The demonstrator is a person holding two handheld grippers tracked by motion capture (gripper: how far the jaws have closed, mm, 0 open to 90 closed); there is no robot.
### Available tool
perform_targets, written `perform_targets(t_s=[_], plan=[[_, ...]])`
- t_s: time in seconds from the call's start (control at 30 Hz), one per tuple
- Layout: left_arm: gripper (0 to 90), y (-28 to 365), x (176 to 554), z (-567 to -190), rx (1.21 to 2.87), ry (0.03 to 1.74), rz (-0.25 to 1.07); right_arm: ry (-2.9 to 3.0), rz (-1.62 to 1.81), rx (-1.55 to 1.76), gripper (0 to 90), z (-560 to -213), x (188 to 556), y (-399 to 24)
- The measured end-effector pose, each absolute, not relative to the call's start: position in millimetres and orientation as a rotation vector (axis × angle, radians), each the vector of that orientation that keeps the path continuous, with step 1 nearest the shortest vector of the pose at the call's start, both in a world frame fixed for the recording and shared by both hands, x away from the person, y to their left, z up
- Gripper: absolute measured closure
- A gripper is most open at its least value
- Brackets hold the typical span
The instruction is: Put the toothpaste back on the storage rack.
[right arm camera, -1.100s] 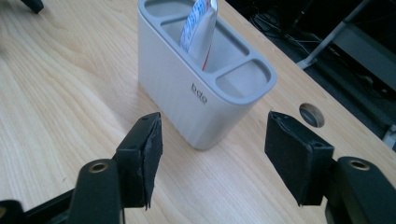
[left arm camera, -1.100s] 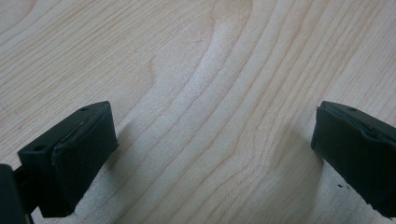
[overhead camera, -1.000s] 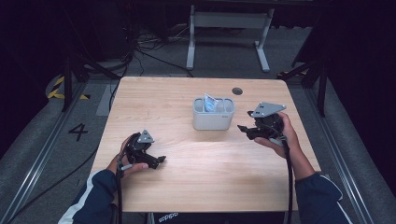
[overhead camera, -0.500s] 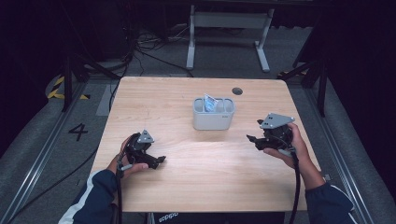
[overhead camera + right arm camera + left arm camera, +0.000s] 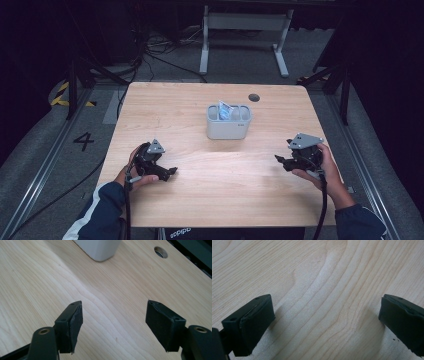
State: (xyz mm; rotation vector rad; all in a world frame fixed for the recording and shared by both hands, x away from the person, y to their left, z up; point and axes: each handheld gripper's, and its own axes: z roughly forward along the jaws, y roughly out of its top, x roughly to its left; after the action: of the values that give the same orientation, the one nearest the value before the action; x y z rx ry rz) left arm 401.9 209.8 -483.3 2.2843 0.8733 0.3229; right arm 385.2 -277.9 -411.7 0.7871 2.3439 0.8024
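High view: the right gripper (image 5: 281, 161) now sits low over the near right part of the tabletop (image 5: 220, 200), well apart from the grey container (image 5: 228, 126) that stands at the middle of the far half. A second ago it was up beside that container, close to its right wall; since then it has drawn back toward the person and sunk. The small blue-and-white packet (image 5: 225, 111) stands in the container's left compartment, tilted, its top above the rim — just where it stood a second ago.

In the right gripper view the jaws stand spread with bare wood between them and nothing touching the pads (image 5: 75, 322); they have just been opening, and no thing lies between them. The container's lower corner shows at the top of that view, and the round cable hole (image 5: 160, 251) off to the right.

The left gripper (image 5: 170, 172) rests at the near left of the tabletop, unmoved over that second. In the left gripper view its jaws are spread wide over plain wood, holding nothing.

Judging from this, the packet has been dropped in and the right hand is retiring from it — the placing looks done, with both grippers free and no other loose item on the tabletop to fetch.
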Motion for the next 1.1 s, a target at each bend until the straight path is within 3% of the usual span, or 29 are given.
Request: perform_targets(t_s=[0.63, 0.8, 1.1], plan=[[0.4, 210, 402, -483, 2.284, 0.871, 0.322, 2.333, 0.905, 1.006, 29.0, -462, 361, -339], [0.2, 210, 402, -483, 2.284, 0.868, 0.320, 2.326, 0.960, 1.120, 21.6, -481, 355, -359], [0.2, 209, 402, -483, 2.287, 0.877, 0.318, 2.280, 1.009, 1.206, 16.4, -486, 352, -372]])
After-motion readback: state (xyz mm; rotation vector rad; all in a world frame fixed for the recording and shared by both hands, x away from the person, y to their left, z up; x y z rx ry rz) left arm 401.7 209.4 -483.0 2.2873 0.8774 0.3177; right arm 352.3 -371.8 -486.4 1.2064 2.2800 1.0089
